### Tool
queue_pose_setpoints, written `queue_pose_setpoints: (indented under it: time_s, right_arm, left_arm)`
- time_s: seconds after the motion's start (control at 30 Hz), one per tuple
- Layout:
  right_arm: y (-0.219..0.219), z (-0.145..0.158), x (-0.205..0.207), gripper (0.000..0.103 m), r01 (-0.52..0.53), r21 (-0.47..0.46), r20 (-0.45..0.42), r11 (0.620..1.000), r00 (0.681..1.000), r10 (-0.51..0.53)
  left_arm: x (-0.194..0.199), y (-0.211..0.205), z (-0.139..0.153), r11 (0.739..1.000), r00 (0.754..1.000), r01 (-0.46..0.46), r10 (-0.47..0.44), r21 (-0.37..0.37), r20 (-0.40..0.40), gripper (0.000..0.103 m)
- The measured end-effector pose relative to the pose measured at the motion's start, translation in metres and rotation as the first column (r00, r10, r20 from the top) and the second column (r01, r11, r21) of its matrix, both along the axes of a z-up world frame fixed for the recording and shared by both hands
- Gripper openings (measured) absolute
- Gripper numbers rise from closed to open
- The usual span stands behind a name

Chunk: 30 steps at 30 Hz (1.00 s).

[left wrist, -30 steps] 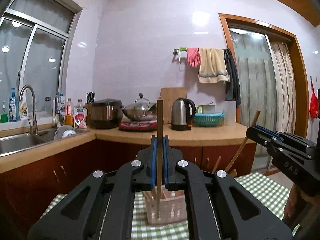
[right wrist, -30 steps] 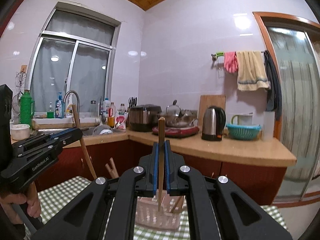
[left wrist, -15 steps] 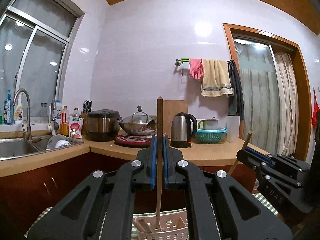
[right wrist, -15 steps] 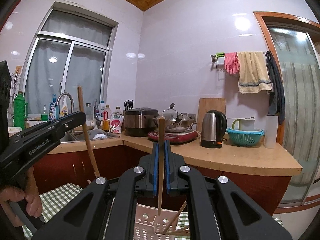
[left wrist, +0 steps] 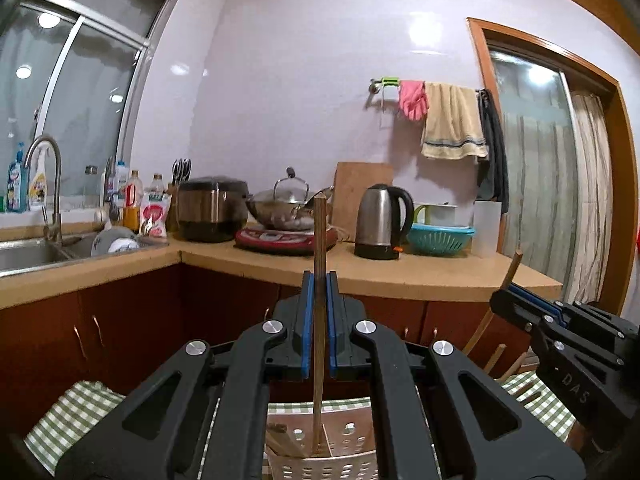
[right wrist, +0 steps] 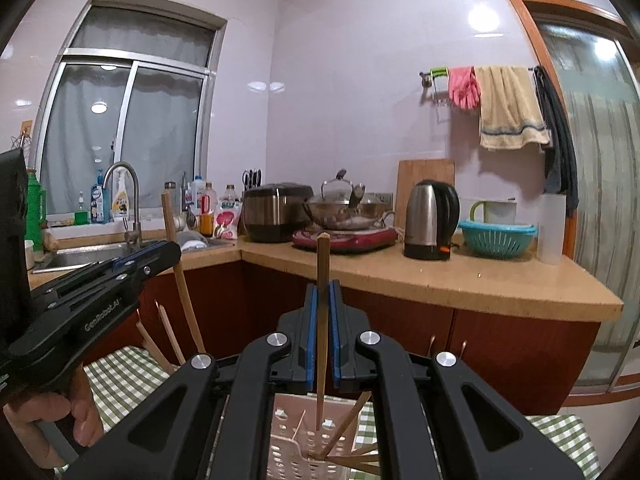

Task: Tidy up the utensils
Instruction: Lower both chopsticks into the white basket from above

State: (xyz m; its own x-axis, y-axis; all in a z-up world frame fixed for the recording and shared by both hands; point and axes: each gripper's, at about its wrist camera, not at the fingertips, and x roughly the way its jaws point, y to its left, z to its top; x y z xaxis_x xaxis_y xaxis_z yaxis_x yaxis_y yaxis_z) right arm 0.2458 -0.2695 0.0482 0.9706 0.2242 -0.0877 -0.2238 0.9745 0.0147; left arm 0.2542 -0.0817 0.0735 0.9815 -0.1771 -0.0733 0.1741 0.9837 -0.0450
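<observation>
Now both chopsticks are seen lower against the holders than a second ago. In the left wrist view the left gripper (left wrist: 319,312) is clamped on an upright chopstick (left wrist: 319,320), whose lower end has been brought down inside the perforated white basket (left wrist: 340,464); a second ago that basket was seen further ahead on the checked tablecloth (left wrist: 68,412), whereas it now lies right under the jaws. In the right wrist view the right gripper (right wrist: 322,320) is likewise closed on its own chopstick (right wrist: 321,340), and the tip is held within the mouth of the pinkish slotted basket (right wrist: 288,432), where several loose sticks are already leaned. Whether either tip rests on a basket floor cannot be told. Both baskets stand near the table's near edge. The carrying step is judged almost finished: only the release of each stick into its compartment is left.
</observation>
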Motion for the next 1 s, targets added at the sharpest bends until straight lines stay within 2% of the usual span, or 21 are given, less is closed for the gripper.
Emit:
queue_pose_setpoints:
  time_s: [0.17, 0.57, 0.87, 1.0]
  right_arm:
    - [0.002, -0.012, 0.009, 0.007, 0.0, -0.011, -0.027, 1.0, 1.0, 0.0]
    - [0.008, -0.03, 0.02, 0.007, 0.002, -0.033, -0.077, 0.999, 0.997, -0.004]
    - [0.007, -0.035, 0.025, 0.007, 0.007, -0.031, -0.101, 1.0, 0.995, -0.01]
    - [0.006, -0.036, 0.028, 0.007, 0.009, -0.027, -0.114, 1.0, 0.993, -0.012]
  left_arm:
    - [0.012, 0.003, -0.012, 1.0, 1.0, -0.011, 0.011, -0.009, -0.027, 0.006]
    - [0.022, -0.002, -0.041, 0.999, 0.997, -0.017, 0.019, 0.029, -0.08, 0.006]
    - [0.022, -0.005, -0.041, 0.998, 0.997, -0.018, 0.022, 0.056, -0.071, 0.006]
    - [0.022, -0.007, -0.041, 0.998, 0.997, -0.016, 0.021, 0.069, -0.074, 0.011]
